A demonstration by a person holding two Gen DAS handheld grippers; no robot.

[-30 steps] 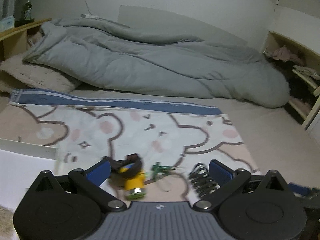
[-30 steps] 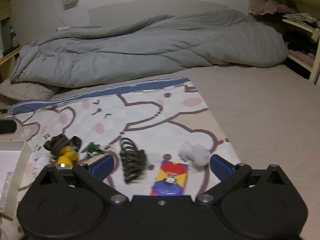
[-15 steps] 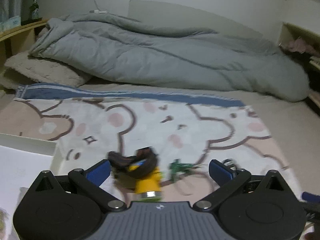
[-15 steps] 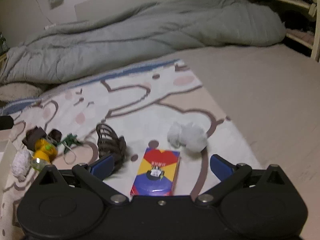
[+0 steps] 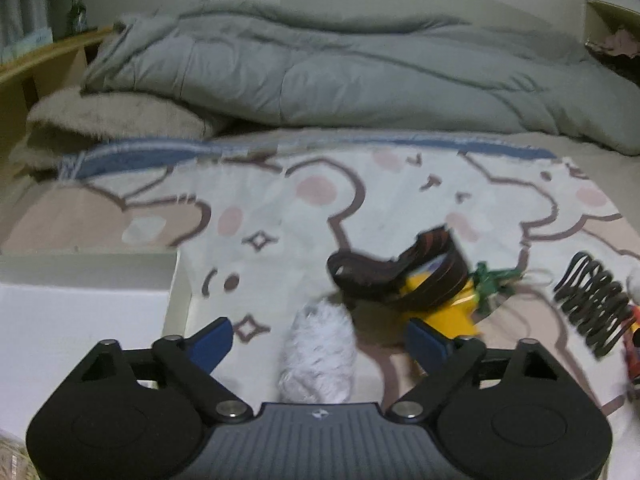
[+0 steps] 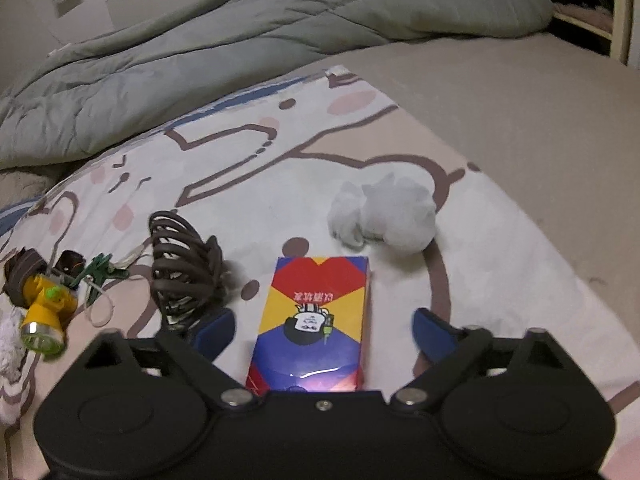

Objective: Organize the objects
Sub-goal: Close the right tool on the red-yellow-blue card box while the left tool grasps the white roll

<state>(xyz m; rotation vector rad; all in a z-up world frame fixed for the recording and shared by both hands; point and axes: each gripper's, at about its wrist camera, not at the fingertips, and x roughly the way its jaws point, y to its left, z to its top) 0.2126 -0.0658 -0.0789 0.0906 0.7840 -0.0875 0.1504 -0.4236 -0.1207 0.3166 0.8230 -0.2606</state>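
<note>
The left gripper (image 5: 318, 342) hangs low over a cartoon-bear printed blanket (image 5: 280, 200) with its blue-padded fingers (image 5: 212, 342) spread wide apart, and a fluffy white fabric bundle (image 5: 318, 354) lies between them, not pinched. Just beyond its right finger sits a yellow headlamp with a dark brown elastic strap (image 5: 404, 280); a small green clip (image 5: 490, 280) lies right beside it, and a dark coiled-wire hair claw (image 5: 592, 304) is farther right. At the near left stands a white open box (image 5: 88, 272).

The right gripper (image 6: 322, 330) is likewise wide open — a flat red, yellow and blue card box (image 6: 316, 316) lies on the blanket between its fingers, nothing closed on it. A crumpled white tissue wad (image 6: 384, 216) rests just beyond the card box, to the far right. The hair claw (image 6: 184, 264) lies touching or just behind the left finger; which, I cannot tell. Farther left are the green clip (image 6: 98, 270) and the headlamp (image 6: 44, 308). A rumpled grey quilted duvet (image 6: 240, 40) fills the far side of the bed.
</note>
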